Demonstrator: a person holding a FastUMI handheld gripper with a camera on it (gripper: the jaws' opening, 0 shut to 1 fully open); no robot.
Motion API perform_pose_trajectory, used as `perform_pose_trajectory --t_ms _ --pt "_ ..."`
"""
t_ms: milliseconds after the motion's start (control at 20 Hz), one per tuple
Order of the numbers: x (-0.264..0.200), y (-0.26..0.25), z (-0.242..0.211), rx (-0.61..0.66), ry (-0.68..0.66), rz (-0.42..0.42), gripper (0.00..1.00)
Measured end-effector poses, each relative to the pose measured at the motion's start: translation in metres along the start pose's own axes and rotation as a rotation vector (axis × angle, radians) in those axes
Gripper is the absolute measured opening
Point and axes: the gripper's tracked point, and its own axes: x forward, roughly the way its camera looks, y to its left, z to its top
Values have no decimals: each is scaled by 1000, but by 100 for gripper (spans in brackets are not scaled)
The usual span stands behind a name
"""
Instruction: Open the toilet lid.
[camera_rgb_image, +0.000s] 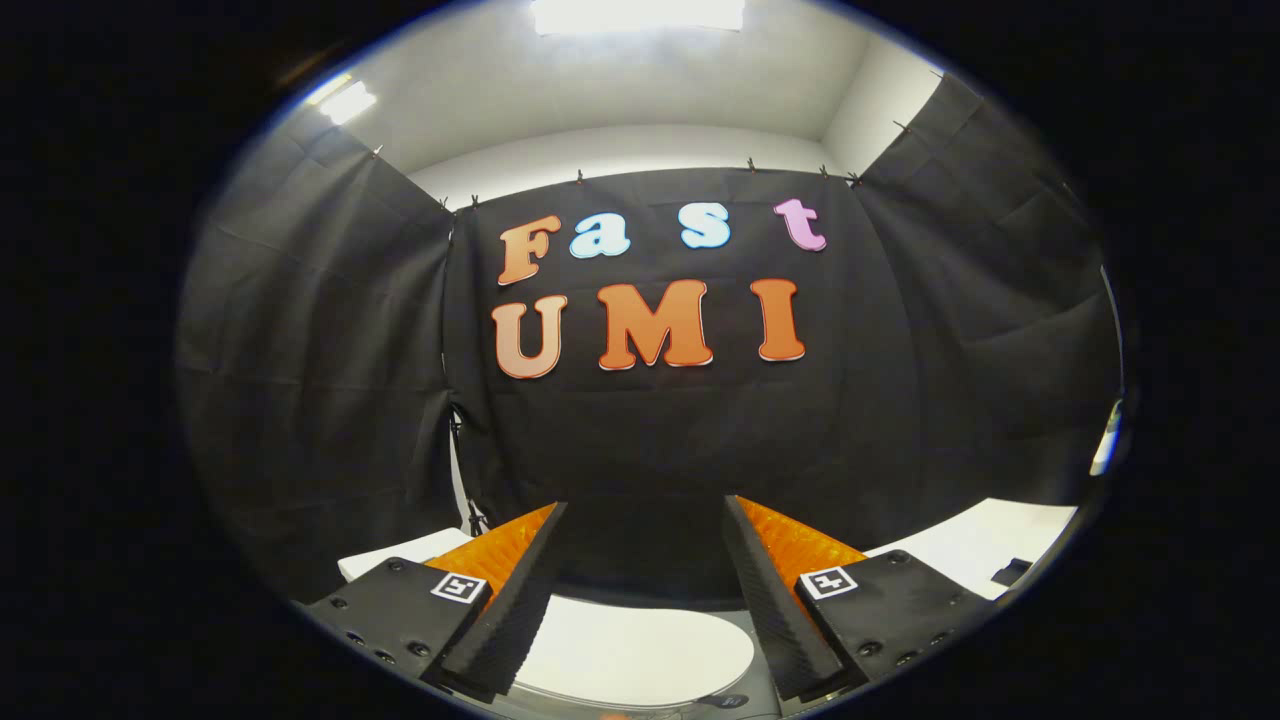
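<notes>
Claw (645, 540) spread wide, holding nothing, with a broad gap between the two fingers (520, 590). Hovers above the toilet lid (640, 650), which lies closed and flat, low between the fingers and a little under them. Seems to be the approach step, lid not yet touched.

To do this step well, probably best to lower the claw toward the near rim of the lid and to tilt it down, since now it looks mostly at the wall and not at the lid. Better to slip one finger under the front edge, or to pinch the edge lightly, than to push on the flat top. Then to lift in an arc about the hinge at the back, slowly, so that the smooth lid does not slip out. Cannot tell from here how much lip the edge offers.

White surface (990, 550) on both sides behind the fingers, with a small dark object (1012, 572) on the right part, too small to name. Black cloth wall (320, 380) all around the booth, clipped at the top. Above it a white ceiling with bright ceiling lamps (638, 14).
</notes>
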Motion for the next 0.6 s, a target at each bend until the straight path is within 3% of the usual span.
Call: perform_pose_trajectory --t_ms 600 --pt "-19 -29 -125 175 183 -62 99"
